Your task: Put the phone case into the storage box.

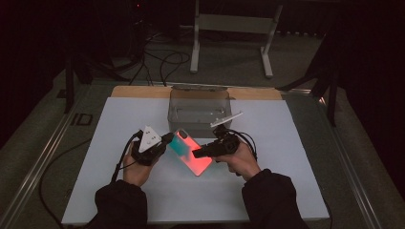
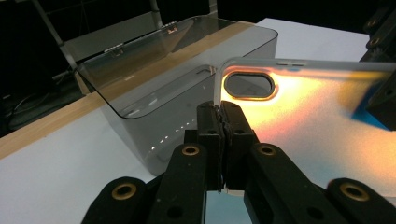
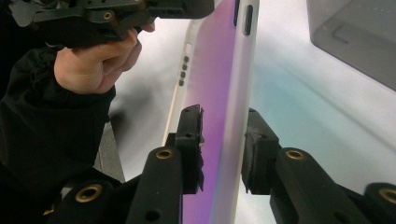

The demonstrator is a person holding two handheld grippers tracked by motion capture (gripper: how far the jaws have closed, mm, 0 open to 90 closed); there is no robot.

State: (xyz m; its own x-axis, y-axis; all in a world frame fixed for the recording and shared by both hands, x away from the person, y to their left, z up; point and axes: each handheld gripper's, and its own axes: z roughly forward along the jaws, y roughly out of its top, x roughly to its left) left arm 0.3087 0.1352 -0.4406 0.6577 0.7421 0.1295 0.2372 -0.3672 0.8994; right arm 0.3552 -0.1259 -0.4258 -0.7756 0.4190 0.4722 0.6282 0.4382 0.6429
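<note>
Both forearms, in dark sleeves, are coming in side by side toward the phone case, the one landmark used here. The left hand is gripping the left gripper at the case's left edge, its jaws clamping fully together on the rim beside the camera cut-out. The right hand is holding the right gripper at the case's right side, pointing across it; its jaws are straddling the edge, one pad on each face, narrowly spaced.
</note>
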